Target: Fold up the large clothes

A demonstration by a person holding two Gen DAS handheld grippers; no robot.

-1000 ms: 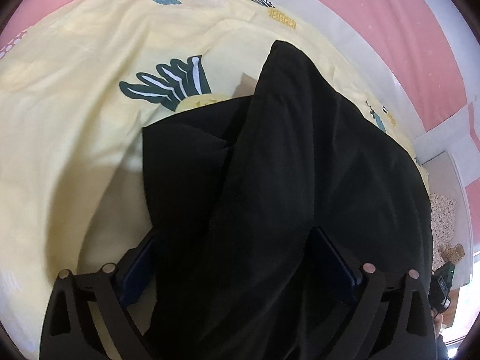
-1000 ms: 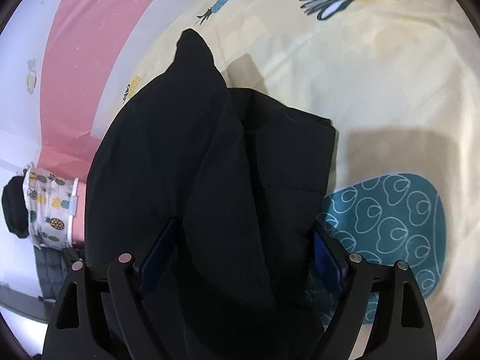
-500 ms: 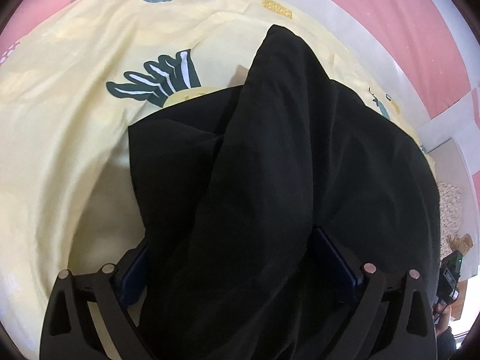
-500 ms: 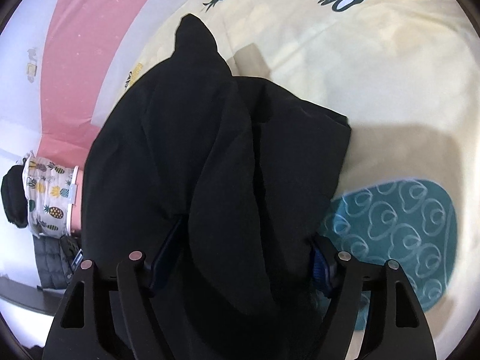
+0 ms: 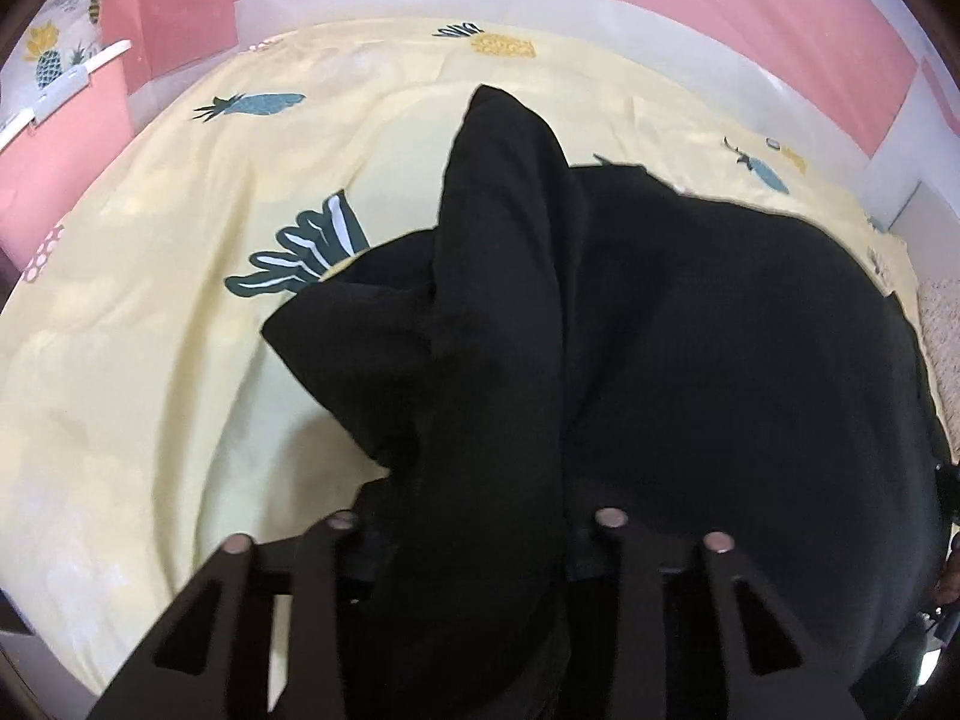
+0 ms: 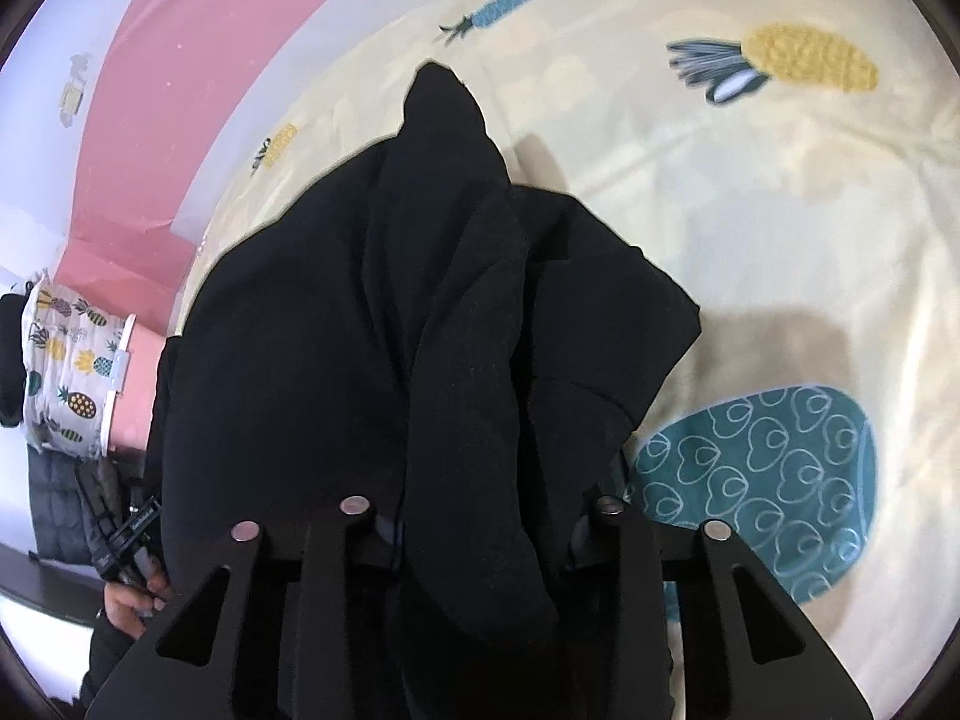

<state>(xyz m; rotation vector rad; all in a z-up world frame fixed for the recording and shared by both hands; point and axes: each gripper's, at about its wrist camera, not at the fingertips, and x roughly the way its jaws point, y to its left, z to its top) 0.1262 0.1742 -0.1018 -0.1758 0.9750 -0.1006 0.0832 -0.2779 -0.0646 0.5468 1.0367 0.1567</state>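
Observation:
A large black garment (image 5: 690, 330) lies bunched on the pale yellow pineapple-print sheet (image 5: 150, 360). A fold of it rises into a peak at the far end. My left gripper (image 5: 474, 516) has a thick ridge of the black cloth between its jaws, which are closing and pinch the fabric. In the right wrist view the same garment (image 6: 300, 330) fills the centre. My right gripper (image 6: 480, 510) is also closing, with a gathered fold of cloth squeezed between its jaws. The pads of both grippers are hidden under the fabric.
The sheet (image 6: 780, 210) carries a big teal pineapple print (image 6: 762, 474) just right of the right gripper. Pink and white walls (image 5: 660, 12) ring the bed. A pineapple-print pillow (image 6: 66, 384) sits at the left edge. A hand (image 6: 129, 600) holds the other gripper low left.
Both grippers' jaws went from wide apart to narrow, pinching folds of the black garment. Both hands rose and the cloth lifted and bunched with them.

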